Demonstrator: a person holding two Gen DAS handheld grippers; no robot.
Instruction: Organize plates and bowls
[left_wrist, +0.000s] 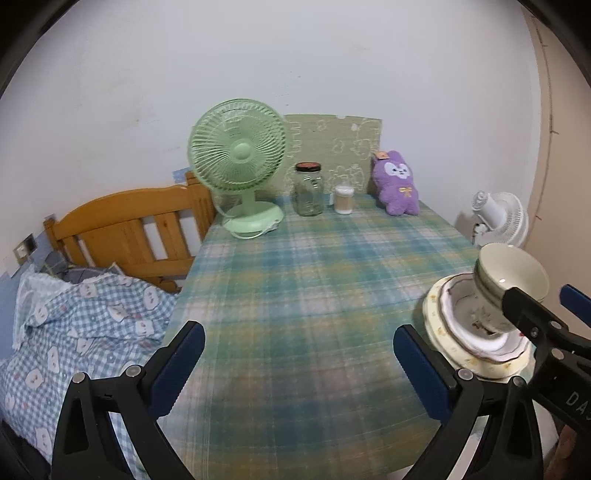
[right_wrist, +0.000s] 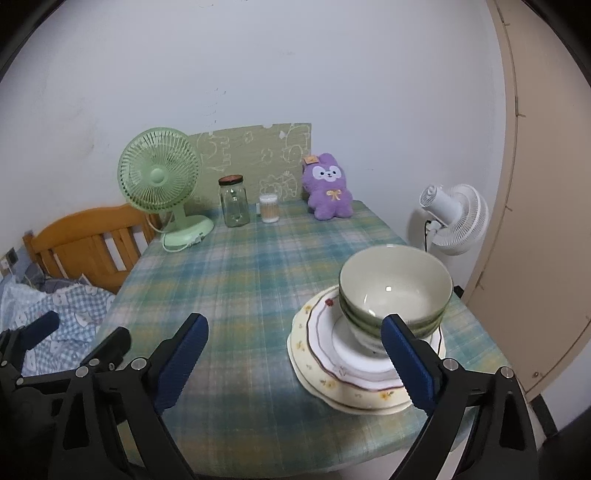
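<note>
The plaid table (right_wrist: 236, 280) lies bare across its middle; a green fan (right_wrist: 159, 177), jar (right_wrist: 233, 201) and purple plush (right_wrist: 328, 188) line the far edge; the stacked green bowls (right_wrist: 395, 291) sit on nested flowered plates (right_wrist: 325, 373) near the right edge; left gripper (left_wrist: 299, 354) and right gripper (right_wrist: 295, 350) both gape, holding nothing.

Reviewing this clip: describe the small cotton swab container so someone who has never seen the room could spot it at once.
Find the table with the plaid cloth and look along its far edge by the wall. Between the glass jar and the purple plush toy stands the cotton swab container, a short clear cylinder with a white top, the smallest thing in that row.
</note>
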